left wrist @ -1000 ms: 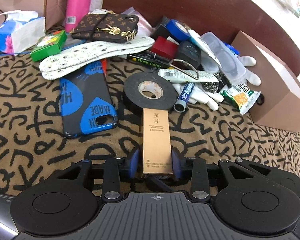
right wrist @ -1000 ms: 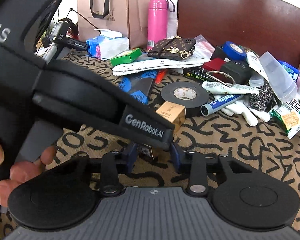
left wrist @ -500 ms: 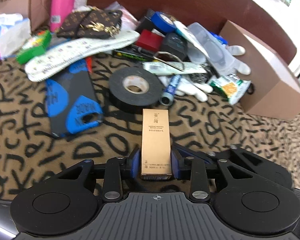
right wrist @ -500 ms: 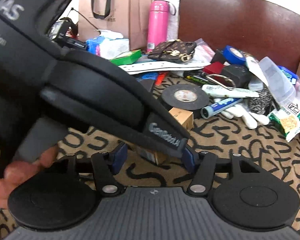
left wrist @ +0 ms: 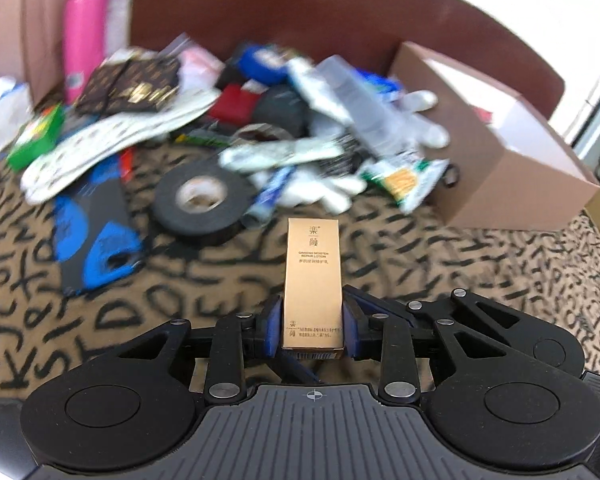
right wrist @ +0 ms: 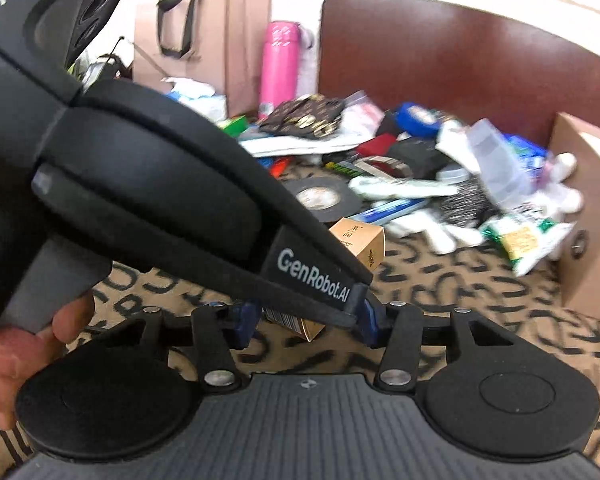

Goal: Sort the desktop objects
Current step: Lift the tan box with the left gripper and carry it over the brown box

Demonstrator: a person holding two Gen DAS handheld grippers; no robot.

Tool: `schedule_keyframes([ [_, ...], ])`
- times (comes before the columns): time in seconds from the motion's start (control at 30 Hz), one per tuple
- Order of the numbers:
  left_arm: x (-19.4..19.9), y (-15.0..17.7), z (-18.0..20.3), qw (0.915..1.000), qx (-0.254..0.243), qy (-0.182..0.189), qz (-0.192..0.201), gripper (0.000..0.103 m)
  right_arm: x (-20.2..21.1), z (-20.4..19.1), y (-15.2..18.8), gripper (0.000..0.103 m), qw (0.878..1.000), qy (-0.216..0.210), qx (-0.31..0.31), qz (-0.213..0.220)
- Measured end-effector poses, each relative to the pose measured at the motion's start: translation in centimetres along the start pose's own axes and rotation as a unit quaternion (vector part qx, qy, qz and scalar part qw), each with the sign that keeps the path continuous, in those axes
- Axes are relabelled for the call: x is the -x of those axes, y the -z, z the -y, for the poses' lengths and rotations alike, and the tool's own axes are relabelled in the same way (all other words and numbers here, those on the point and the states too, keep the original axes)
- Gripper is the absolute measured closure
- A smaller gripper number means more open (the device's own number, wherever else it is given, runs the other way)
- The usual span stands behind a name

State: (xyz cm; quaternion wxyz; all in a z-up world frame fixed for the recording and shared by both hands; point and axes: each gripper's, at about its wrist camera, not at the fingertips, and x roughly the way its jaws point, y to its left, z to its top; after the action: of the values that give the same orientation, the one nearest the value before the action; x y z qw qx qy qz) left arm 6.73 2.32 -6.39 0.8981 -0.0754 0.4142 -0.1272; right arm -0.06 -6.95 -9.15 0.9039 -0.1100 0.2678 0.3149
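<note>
Your gold carton (left wrist: 313, 280) shows dark lettering. The tabletop (left wrist: 440, 268) wears tan cloth with black letter-like scribbles. The tape roll (left wrist: 202, 200) is black, the bottle (left wrist: 83, 36) pink, the phone case (left wrist: 96, 236) black with blue shapes, the box (left wrist: 500, 168) plain brown.

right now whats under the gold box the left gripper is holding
The gold box is clamped in the left gripper, lifted above the patterned cloth. The cloth directly beneath is hidden by the box.
</note>
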Motion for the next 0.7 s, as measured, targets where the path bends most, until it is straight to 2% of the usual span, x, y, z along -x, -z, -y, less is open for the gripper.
schedule_keyframes([
  [0.2, 0.5, -2.5, 5.3, 0.9981, -0.042, 0.026, 0.039, 0.064, 3.3, 3.7, -1.5, 0.047, 0.998, 0.048, -0.004, 0.038],
  [0.43, 0.6, -6.0, 11.8, 0.9909, -0.091, 0.06, 0.079, 0.064, 6.7, 8.8, -3.6, 0.047, 0.991, 0.107, -0.007, 0.084],
  [0.7, -2.0, -10.5, 18.8, 0.9822, -0.137, 0.092, 0.09, 0.063, 8.3, 15.5, -5.4, 0.047, 0.982, 0.157, -0.022, 0.103],
])
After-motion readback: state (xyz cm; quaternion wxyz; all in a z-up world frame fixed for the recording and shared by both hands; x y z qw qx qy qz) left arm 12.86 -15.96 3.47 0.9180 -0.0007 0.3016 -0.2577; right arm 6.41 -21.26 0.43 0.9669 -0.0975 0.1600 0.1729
